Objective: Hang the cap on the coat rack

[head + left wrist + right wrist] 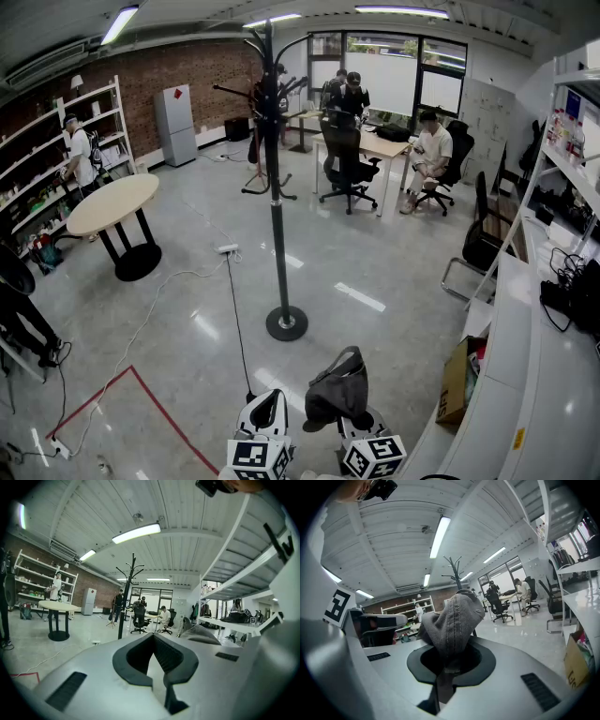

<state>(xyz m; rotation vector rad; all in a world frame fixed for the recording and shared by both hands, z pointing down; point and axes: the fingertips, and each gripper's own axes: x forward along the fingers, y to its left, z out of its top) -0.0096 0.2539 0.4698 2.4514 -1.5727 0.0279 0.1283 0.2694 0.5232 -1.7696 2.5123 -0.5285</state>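
Observation:
A dark grey cap (336,389) hangs bunched from my right gripper (354,424), low in the head view. The right gripper view shows the jaws shut on the cap's (452,620) fabric, with my right gripper (450,660) under it. My left gripper (263,412) is just left of the cap, apart from it. In its own view the left gripper (157,660) is shut with nothing between the pads. The black coat rack (278,234) stands on the floor ahead of both grippers, with its hooks at the top. It also shows as the coat rack (127,597) and the coat rack (454,569).
A white counter (525,375) runs along the right, with a cardboard box (457,380) beside it. A cable (234,319) and power strip (228,248) lie left of the rack's base. Red tape (159,403) marks the floor. A round table (112,204) is left. People sit at a desk (389,145) behind.

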